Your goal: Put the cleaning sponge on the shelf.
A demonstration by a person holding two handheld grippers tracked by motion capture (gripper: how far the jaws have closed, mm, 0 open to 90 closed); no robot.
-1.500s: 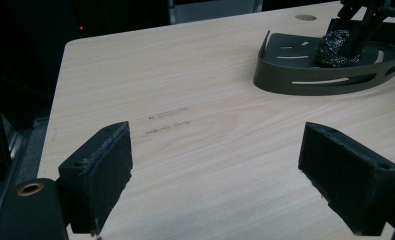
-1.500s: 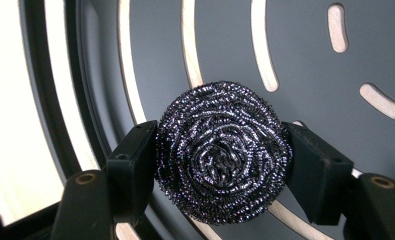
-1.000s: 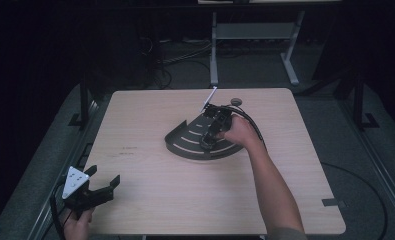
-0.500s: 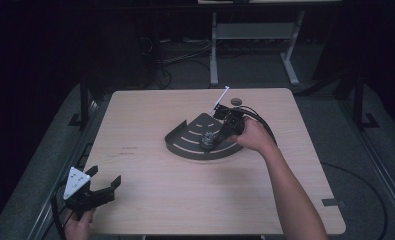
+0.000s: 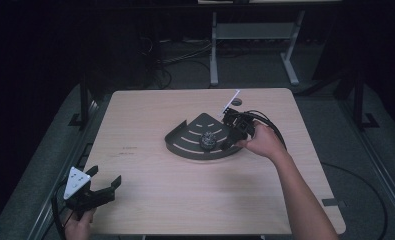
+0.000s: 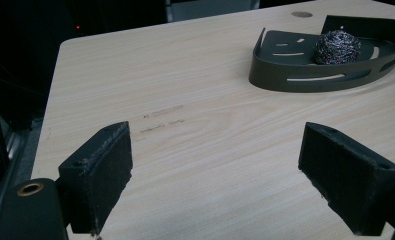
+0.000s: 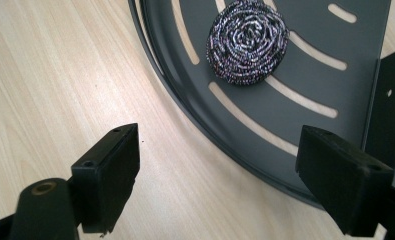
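A dark grey fan-shaped tray (image 5: 185, 144) (image 6: 285, 75) (image 7: 335, 45) with slots lies at the middle of the wooden table. A ball of steel wool (image 5: 207, 140) (image 6: 336, 46) (image 7: 247, 40) rests in it. My right gripper (image 5: 225, 141) (image 7: 217, 185) hovers at the tray's right edge, a little behind the steel wool. Its jaws have just been opening and stand open, with nothing between them. My left gripper (image 5: 105, 176) (image 6: 215, 185) is held low at the table's near left corner, open and empty, pointing toward the tray.
A round hole (image 5: 236, 101) (image 6: 301, 14) sits in the tabletop behind the tray. The right gripper's cable (image 5: 272, 127) loops over the table beside the hand. A metal stand (image 5: 255, 35) is on the floor beyond the far edge.
My right gripper has drawn back to the right and slightly up, off the middle of the tray, leaving the steel wool lying there. The left gripper has stayed put.
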